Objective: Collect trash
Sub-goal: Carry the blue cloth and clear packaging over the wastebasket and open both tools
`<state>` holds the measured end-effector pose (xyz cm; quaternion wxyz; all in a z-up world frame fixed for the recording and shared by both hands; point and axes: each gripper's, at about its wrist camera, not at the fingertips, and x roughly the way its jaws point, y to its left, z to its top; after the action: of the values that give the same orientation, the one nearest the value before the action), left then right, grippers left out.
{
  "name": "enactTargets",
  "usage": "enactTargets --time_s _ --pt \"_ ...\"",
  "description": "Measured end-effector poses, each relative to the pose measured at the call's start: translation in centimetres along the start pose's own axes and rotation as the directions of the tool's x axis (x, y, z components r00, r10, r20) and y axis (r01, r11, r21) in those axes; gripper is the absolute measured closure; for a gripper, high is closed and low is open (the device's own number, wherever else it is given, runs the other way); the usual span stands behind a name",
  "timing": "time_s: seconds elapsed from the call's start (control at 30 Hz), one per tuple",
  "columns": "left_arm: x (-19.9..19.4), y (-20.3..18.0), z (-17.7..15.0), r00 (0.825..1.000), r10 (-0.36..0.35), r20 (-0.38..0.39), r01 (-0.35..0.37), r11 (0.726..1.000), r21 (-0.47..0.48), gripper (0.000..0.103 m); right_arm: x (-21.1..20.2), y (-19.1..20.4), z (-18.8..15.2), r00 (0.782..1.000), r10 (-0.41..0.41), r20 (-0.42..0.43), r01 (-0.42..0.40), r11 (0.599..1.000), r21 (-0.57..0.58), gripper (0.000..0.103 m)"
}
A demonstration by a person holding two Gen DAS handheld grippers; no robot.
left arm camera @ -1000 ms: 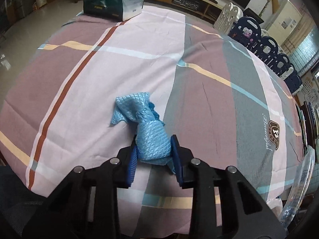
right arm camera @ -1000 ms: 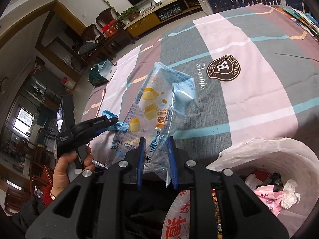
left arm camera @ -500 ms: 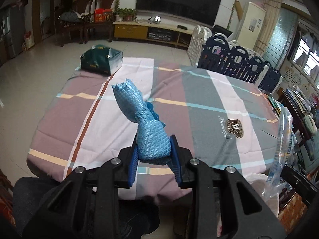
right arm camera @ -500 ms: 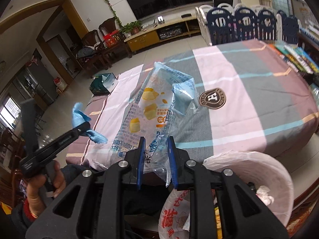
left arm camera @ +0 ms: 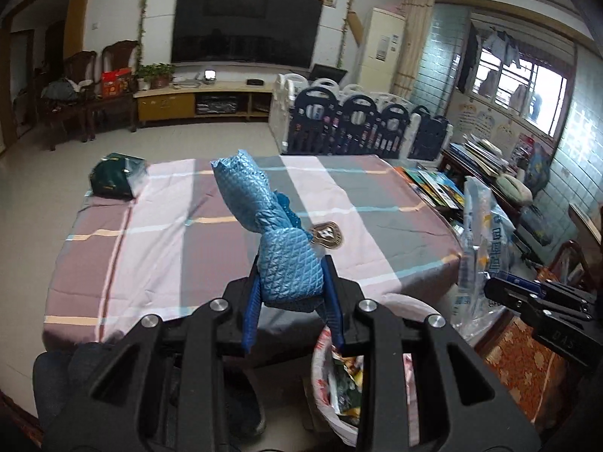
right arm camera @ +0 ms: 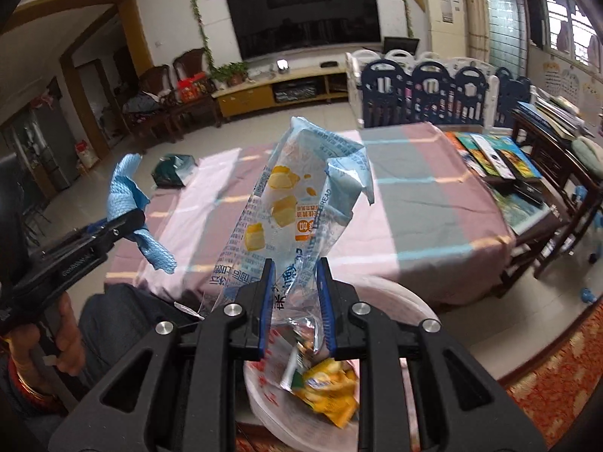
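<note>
My left gripper (left arm camera: 292,293) is shut on a crumpled blue quilted cloth (left arm camera: 264,226), held up in the air off the table's near edge. The same cloth (right arm camera: 130,203) shows at the left of the right wrist view, clamped in the left gripper (right arm camera: 124,226). A clear bread wrapper (right arm camera: 294,218) with yellow print stands upright in my right gripper (right arm camera: 296,293), which is shut on its lower end. That wrapper (left arm camera: 478,248) appears at the right of the left wrist view. Below both grippers sits a white trash bag (right arm camera: 395,293) holding several wrappers; its rim (left arm camera: 320,354) shows under the left fingers.
The table (left arm camera: 158,248) has a striped pink and grey cloth. A dark green box (left arm camera: 117,180) sits at its far left corner. Books lie on a side table (left arm camera: 433,184) to the right. A blue and white baby fence (left arm camera: 358,124) stands behind. A hand (right arm camera: 64,339) grips the left handle.
Both grippers rose and pulled back from the table with their loads. The blue cloth left the tabletop. The trash bag now lies below both grippers.
</note>
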<state>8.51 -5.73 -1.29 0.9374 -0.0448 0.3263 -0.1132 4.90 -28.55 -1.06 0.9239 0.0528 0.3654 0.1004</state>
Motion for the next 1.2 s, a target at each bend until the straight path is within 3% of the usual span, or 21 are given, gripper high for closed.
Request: enactTargets --time_s 0.07,0.13,0.27,0.3,0.33,0.37,0.4,0.5,0.6,0.67,0.77,0.87,1.2 --pt "0.8 -1.9 -0.7 0.990 -0.120 -0.069 0.122 0.992 0.028 0.072 -0.2 -1.8 -1.3 0.999 -0.038 -0.033 0.040 0.999 0.033 0.080" --pt "2.1 -3.6 -1.3 0.971 -0.196 -0.135 0.204 0.978 0.049 0.072 0.2 -3.6 -2.5 0.996 -0.049 -0.073 0.055 0.995 0.087 0.080" --pt "5.4 -6.1 -3.2 0.911 -0.300 -0.283 0.332 0.941 0.069 0.070 1.4 -5.5 -4.0 0.987 -0.101 -0.125 0.116 0.987 0.115 0.080" --pt "6.2 -6.7 -3.6 0.899 -0.307 -0.313 0.346 0.936 0.073 0.066 1.7 -5.7 -4.2 0.986 -0.097 -0.138 0.114 0.986 0.122 0.078" --pt "6.6 -7.0 -3.9 0.895 -0.301 -0.328 0.343 0.936 0.079 0.052 2.1 -5.9 -4.4 0.984 -0.095 -0.152 0.115 0.985 0.129 0.075" --pt "6.7 -7.2 -4.2 0.899 -0.288 -0.330 0.333 0.939 0.086 0.037 2.4 -6.1 -4.5 0.981 -0.100 -0.166 0.123 0.983 0.138 0.060" --pt "6.6 -7.3 -4.3 0.908 -0.271 -0.319 0.314 0.945 0.092 0.033 2.4 -6.2 -4.7 0.979 -0.110 -0.169 0.135 0.980 0.147 0.043" --pt "6.0 -6.8 -3.9 0.937 -0.212 -0.279 0.245 0.966 0.086 0.024 1.6 -6.4 -4.7 0.984 -0.114 -0.138 0.138 0.975 0.177 0.033" --pt "4.5 -5.1 -2.7 0.977 -0.060 -0.203 0.078 0.993 0.086 0.018 0.2 -5.7 -4.1 0.983 -0.141 -0.116 0.161 0.969 0.188 0.022" --pt "2.5 -4.2 -1.6 0.988 0.039 -0.147 -0.026 0.996 0.087 0.012 -1.3 -4.2 -3.2 0.984 -0.155 -0.083 0.167 0.972 0.162 0.015" --pt "-1.2 -3.5 -0.5 0.989 0.139 -0.050 -0.135 0.988 0.071 0.007 -3.8 -1.6 -2.1 0.985 -0.175 -0.012 0.175 0.980 0.092 0.006" --pt "-4.5 -3.2 0.3 0.974 0.223 0.037 -0.225 0.972 0.062 0.004 -5.5 0.3 -1.4 0.982 -0.183 0.043 0.181 0.983 0.037 0.004" --pt "-7.9 -3.4 0.7 0.966 0.251 0.059 -0.254 0.966 0.055 0.004 -5.5 2.2 -0.7 0.981 -0.193 0.011 0.193 0.981 -0.010 0.004"
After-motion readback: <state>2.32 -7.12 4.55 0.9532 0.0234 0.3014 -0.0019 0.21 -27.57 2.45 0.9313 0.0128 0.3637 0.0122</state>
